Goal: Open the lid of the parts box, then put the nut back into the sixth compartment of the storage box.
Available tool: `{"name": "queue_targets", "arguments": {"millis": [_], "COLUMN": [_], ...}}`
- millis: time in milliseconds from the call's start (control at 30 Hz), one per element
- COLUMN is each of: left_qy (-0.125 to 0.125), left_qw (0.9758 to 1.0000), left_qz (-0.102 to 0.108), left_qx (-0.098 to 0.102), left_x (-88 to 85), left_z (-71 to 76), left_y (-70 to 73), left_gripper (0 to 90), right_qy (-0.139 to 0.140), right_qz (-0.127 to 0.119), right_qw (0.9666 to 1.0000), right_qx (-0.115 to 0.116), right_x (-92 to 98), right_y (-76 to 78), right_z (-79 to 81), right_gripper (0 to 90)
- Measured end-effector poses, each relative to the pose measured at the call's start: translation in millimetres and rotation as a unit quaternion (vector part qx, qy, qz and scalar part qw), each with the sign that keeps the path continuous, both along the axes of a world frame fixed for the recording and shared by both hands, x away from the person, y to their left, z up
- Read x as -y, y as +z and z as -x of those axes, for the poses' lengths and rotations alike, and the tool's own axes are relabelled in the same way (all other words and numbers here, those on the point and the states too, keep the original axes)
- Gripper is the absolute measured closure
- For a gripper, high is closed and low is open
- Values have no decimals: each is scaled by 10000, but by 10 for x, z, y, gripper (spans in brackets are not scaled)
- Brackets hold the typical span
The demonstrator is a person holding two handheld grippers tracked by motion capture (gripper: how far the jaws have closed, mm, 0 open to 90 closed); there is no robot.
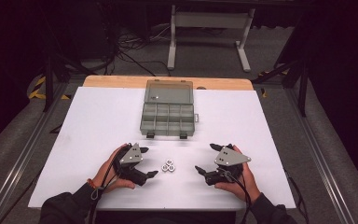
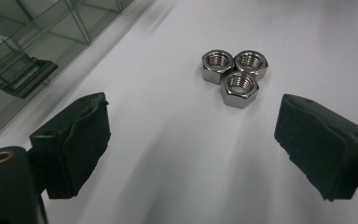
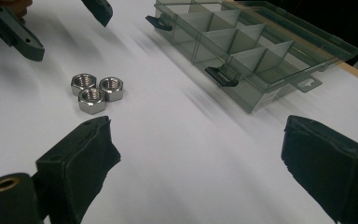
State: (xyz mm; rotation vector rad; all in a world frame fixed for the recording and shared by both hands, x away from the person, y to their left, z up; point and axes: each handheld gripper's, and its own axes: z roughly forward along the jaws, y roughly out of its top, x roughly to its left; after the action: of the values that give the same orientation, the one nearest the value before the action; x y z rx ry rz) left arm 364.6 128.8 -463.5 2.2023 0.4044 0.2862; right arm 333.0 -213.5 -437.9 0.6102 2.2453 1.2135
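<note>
Three steel hex nuts (image 1: 168,165) lie clustered, touching each other, on the white table sheet (image 1: 98,121) between my two grippers. My left gripper (image 1: 150,162) rests just left of them, held in a hand, jaws open and pointing right at the nuts (image 2: 233,72). Its own view has the gripper (image 2: 193,140) with wide-apart pads and nothing between them. My right gripper (image 1: 205,157) sits just right of the nuts, open and empty (image 3: 200,163). From there the nuts (image 3: 95,91) lie ahead to the left, with the left gripper (image 3: 65,28) beyond them.
An open grey see-through organizer box (image 1: 168,114) with several empty compartments stands at the table's back middle, lid folded back. Its front latches (image 3: 221,74) face the grippers. The box (image 2: 28,46) lies close on the left gripper's left. A white desk frame (image 1: 209,28) stands beyond the table.
</note>
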Motion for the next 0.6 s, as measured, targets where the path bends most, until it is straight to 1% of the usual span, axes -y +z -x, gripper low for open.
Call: {"name": "queue_targets", "arguments": {"millis": [133, 200, 267, 367, 400, 500, 567, 600], "left_qy": [-22, -79, -141, -134, -160, -113, -186, -190], "left_qw": [10000, 9999, 9997, 9996, 9994, 9990, 9986, 9986], "left_qz": [-72, -84, -184, -238, -293, -424, -495, -483], "left_qx": [-37, -56, -5, 11, 15, 5, -10, -20], "left_x": [33, 61, 112, 150, 180, 221, 244, 249], "left_z": [-1, -3, -13, -16, -22, -36, -57, -59], "left_y": [-7, -3, 13, 12, 4, -15, -29, -27], "left_gripper": [125, 130, 134, 150, 150, 194, 223, 241], "right_qy": [-12, -23, 2, 10, 7, -1, -4, 2], "right_qz": [-7, -26, -15, 5, 0, -15, -3, 8], "right_qw": [10000, 10000, 10000, 10000, 10000, 10000, 10000, 10000], "right_qx": [41, 48, 51, 52, 49, 50, 54, 58], "right_x": [8, 13, 12, 13, 16, 22, 21, 18], "right_y": [15, 22, 17, 13, 12, 16, 16, 15], "right_z": [-1, -5, 2, 1, 0, 6, 11, 14], "right_gripper": [93, 93, 93, 93, 93, 93, 93, 93]}}
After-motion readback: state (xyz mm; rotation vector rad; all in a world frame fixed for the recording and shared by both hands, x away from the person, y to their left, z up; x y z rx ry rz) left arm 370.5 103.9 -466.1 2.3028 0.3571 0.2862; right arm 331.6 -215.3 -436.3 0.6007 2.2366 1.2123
